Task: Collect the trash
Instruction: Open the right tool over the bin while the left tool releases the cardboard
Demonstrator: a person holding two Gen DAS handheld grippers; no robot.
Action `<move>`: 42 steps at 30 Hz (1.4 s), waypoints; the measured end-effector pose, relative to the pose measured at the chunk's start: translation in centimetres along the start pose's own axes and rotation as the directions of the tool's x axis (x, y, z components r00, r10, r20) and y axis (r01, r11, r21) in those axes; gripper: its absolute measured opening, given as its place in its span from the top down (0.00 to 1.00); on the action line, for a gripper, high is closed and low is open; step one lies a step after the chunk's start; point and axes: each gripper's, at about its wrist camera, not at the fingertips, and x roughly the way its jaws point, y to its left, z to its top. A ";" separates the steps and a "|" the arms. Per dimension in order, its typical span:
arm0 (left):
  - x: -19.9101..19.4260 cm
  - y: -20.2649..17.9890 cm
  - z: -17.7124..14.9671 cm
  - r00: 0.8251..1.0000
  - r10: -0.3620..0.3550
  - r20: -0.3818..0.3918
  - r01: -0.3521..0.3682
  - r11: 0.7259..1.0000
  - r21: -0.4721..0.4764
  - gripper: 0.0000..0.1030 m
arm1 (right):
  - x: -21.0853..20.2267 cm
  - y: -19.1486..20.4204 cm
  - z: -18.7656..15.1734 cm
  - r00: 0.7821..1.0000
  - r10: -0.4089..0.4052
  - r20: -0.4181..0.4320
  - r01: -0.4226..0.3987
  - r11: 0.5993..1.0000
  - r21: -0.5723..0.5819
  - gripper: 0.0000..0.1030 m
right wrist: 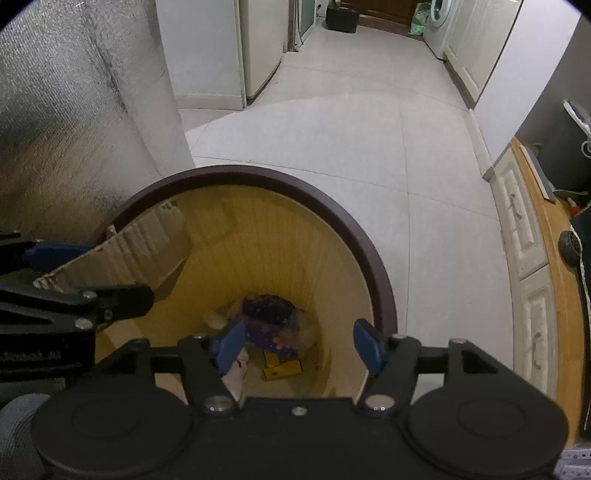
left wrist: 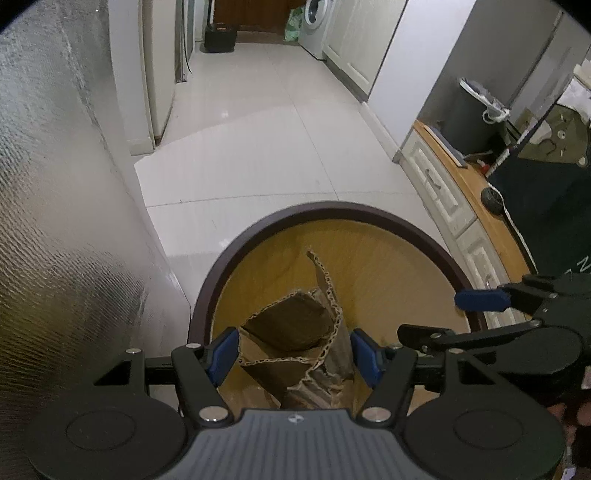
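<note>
Left gripper (left wrist: 293, 356) clamps crumpled cardboard (left wrist: 295, 343) over the bin (left wrist: 332, 210), not yet dropped. Right gripper (right wrist: 301, 347) jaws open, empty; wrappers (right wrist: 271, 321) lie lower centre inside.

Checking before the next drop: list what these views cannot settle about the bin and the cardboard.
- Left wrist view: the bin floor, hidden by the cardboard.
- Right wrist view: what the dark wrapper and yellow scraps are, blurred.
- Cardboard's lower end, behind the left gripper body.

washer (left wrist: 317, 18) far end | black crate (left wrist: 220, 37) | white drawers (right wrist: 524, 236)
</note>
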 end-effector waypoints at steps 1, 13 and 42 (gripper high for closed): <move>0.0 0.1 -0.1 1.000 -0.004 -0.007 0.004 1.000 0.005 0.36 | -0.2 0.0 0.0 1.000 0.009 -0.007 -0.009 1.000 -0.014 0.34; 0.3 -1.5 -0.2 0.989 -0.121 -0.083 0.125 0.991 0.041 0.34 | -2.6 0.2 -1.7 0.997 0.004 -0.076 -0.020 0.978 -0.206 0.21; -2.5 -1.9 -0.5 0.985 -0.096 -0.144 0.097 0.995 0.002 0.00 | -5.2 -0.3 -3.4 0.996 0.060 -0.065 -0.071 0.982 -0.177 0.00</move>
